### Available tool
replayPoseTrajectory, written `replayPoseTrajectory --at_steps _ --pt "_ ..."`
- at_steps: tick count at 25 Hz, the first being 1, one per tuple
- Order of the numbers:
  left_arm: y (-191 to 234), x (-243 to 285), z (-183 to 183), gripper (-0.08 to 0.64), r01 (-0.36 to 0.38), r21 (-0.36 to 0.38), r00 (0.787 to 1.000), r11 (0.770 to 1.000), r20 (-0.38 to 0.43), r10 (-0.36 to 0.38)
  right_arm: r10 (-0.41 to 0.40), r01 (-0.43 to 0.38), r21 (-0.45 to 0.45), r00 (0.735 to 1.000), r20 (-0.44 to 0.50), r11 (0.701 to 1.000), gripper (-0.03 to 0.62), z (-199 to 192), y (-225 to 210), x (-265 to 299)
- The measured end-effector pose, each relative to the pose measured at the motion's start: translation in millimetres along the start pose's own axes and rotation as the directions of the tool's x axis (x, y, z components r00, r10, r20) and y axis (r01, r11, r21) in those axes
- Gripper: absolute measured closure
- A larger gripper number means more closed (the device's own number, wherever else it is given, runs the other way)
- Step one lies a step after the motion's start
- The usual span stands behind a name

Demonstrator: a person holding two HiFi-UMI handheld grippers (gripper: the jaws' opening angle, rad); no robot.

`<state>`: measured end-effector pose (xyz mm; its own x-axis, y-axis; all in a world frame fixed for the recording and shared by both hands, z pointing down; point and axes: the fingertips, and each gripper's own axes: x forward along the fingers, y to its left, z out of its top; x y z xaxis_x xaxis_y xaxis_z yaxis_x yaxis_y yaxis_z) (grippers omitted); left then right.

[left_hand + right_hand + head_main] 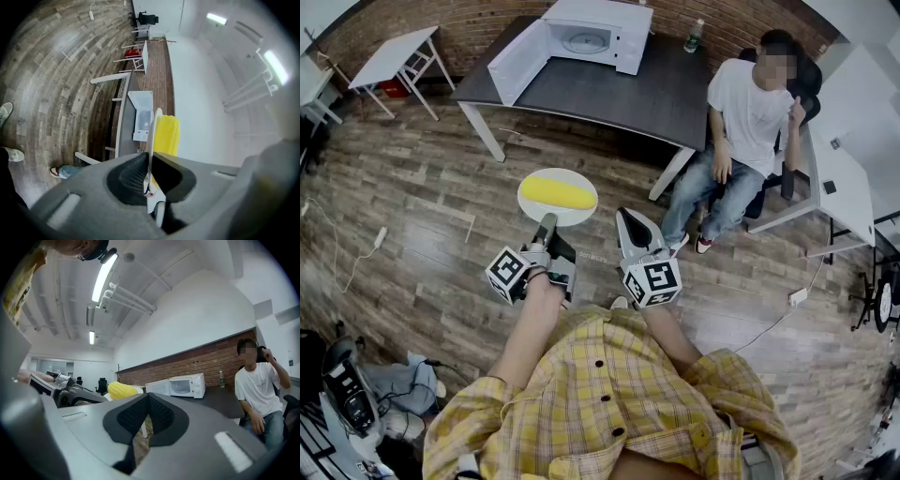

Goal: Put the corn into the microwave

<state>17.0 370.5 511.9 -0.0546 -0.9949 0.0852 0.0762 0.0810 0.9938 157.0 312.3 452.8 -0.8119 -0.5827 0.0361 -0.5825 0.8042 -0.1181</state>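
Observation:
A yellow corn cob (557,192) lies on a round white plate (581,210) held level above the wooden floor. My left gripper (547,221) is shut on the plate's near rim. In the left gripper view the plate (153,123) stands edge-on between the pads of my left gripper (150,157), with the corn (167,136) beyond them. My right gripper (627,218) hangs beside the plate, shut with nothing in it, and its tips meet in the right gripper view (148,397). The white microwave (592,37) stands far ahead on a dark table (666,94) with its door (517,61) swung open.
A person (750,122) sits on a chair at the dark table's right end, legs stretched toward the floor ahead of me. A bottle (695,36) stands behind the microwave. A small white table (394,56) is at far left, a white desk (839,183) at right.

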Motion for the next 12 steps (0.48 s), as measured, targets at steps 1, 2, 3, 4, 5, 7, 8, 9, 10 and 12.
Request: replayPoseTrajectory --at_steps 1,2,3,4,5,7,8,9,10,12 --pt "0 1 0 0.54 0.001 0.0 1.0 1.0 0.0 -0.001 0.0 0.0 0.0 1.0 0.001 1.0 0.588 0 -1 0" --pt "-1 2 -1 0.54 0.003 -0.001 1.0 1.0 0.001 -0.003 0.0 0.0 0.0 1.0 0.002 1.0 0.588 0 -2 0" --pt "-2 3 -2 0.54 0.006 -0.003 1.0 1.0 0.001 -0.006 0.0 0.0 -0.001 1.0 0.003 1.0 0.588 1 -4 1" --pt "-4 5 -3 0.54 0.012 -0.006 1.0 1.0 0.001 -0.012 0.0 0.0 -0.003 1.0 0.004 1.0 0.588 1 -5 1" --pt "-5 7 -5 0.539 0.015 -0.007 1.0 1.0 0.001 -0.015 0.001 -0.001 -0.005 1.0 0.005 1.0 0.588 2 -7 1" --pt "-4 9 -7 0.54 0.011 -0.002 1.0 1.0 0.003 -0.011 0.004 -0.004 -0.006 1.0 0.004 1.0 0.588 2 -10 0" --pt "-6 10 -8 0.539 0.017 -0.007 1.0 1.0 0.005 -0.017 0.005 -0.005 -0.005 1.0 0.004 1.0 0.588 2 -12 0" --pt "-10 11 -10 0.54 0.028 -0.013 1.0 1.0 0.007 -0.027 0.007 -0.007 -0.003 1.0 0.004 1.0 0.588 2 -13 0" --pt "-11 12 -11 0.54 0.033 -0.015 0.999 0.999 0.01 -0.033 0.008 -0.008 -0.002 1.0 0.007 1.0 0.588 3 -14 -1" --pt "-10 14 -13 0.54 0.024 -0.003 1.0 1.0 0.015 -0.024 0.015 -0.015 -0.003 1.0 0.015 1.0 0.588 6 -18 -2"
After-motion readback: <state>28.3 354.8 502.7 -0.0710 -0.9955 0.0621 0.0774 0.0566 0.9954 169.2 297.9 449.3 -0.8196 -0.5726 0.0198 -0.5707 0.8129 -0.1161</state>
